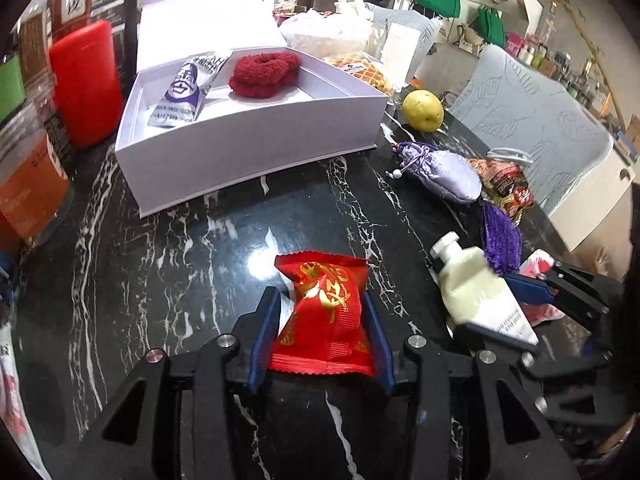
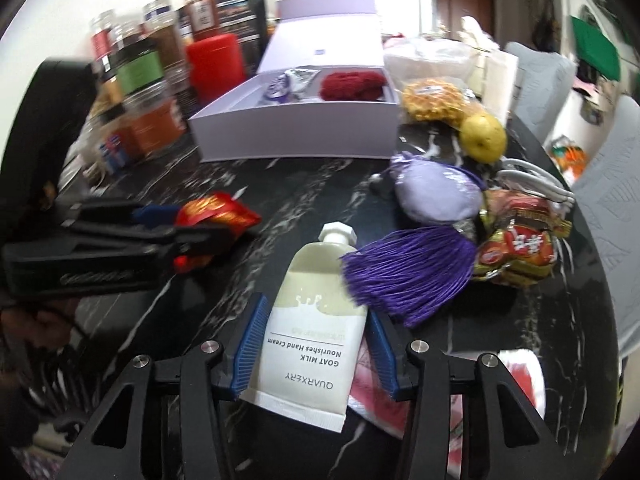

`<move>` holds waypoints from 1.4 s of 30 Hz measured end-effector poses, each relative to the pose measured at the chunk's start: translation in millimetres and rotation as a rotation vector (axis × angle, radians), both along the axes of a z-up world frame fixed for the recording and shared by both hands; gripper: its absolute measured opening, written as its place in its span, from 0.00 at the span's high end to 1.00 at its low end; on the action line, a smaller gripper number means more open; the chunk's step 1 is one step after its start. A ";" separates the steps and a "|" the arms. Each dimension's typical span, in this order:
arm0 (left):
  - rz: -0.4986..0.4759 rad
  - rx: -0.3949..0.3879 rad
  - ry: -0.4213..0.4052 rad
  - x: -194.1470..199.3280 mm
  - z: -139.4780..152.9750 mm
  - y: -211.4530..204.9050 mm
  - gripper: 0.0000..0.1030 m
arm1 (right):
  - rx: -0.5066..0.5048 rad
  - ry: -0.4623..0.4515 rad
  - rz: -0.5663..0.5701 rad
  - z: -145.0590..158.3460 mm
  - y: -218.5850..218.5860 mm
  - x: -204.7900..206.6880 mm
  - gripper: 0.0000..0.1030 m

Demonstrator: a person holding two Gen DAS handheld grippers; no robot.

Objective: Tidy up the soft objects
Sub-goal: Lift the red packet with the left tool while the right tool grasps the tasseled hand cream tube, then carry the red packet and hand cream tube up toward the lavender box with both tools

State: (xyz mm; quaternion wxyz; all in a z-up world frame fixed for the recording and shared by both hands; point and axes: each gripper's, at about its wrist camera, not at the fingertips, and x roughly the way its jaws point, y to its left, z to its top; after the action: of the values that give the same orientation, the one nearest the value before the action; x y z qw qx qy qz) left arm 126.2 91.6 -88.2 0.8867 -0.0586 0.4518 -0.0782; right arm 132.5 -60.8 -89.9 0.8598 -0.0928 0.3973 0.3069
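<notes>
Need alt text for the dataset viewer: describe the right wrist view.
The right gripper grips a goat milk hand cream tube over a black marble table. At left, the left gripper holds a red snack packet; behind, an open white box contains a red scrunchie.

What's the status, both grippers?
Left gripper shut on red packet. Right gripper shut on hand cream tube. White box open ahead, path unobstructed.

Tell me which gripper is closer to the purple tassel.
Right. The right gripper, holding the hand cream tube, sits beside the purple tassel; the left gripper is farther away.
</notes>
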 end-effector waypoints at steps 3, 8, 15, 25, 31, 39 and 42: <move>-0.003 0.054 -0.011 1.6 -1.0 -7.0 0.54 | -0.006 -0.001 0.013 -0.9 2.2 -5.5 0.39; 0.002 0.139 -0.036 3.5 -4.1 -16.8 0.48 | -0.045 -0.033 0.003 -3.6 7.9 -11.4 0.33; 0.019 0.124 -0.038 3.2 -4.3 -13.4 0.57 | -0.045 -0.056 -0.050 -4.1 6.3 -9.6 0.49; 0.043 0.073 -0.041 -12.0 0.0 -9.1 0.59 | 0.014 -0.038 -0.055 0.8 -0.8 -16.5 0.51; 0.059 0.049 -0.053 -25.3 6.4 -6.5 0.60 | 0.023 -0.043 -0.040 3.8 0.1 -28.1 0.53; 0.086 0.052 -0.011 -33.2 -1.3 -6.3 0.60 | -0.043 -0.064 -0.026 -0.7 7.9 -44.5 0.44; 0.086 0.062 -0.006 -33.5 -1.7 -7.0 0.60 | -0.052 -0.054 -0.027 -3.0 8.9 -45.7 0.30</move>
State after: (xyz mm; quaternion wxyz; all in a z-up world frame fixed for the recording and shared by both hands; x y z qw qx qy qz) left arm 92.7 84.6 -89.9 0.8921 -0.0501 0.4484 -0.0260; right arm 86.8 -52.0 -92.8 0.8715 -0.1179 0.3830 0.2824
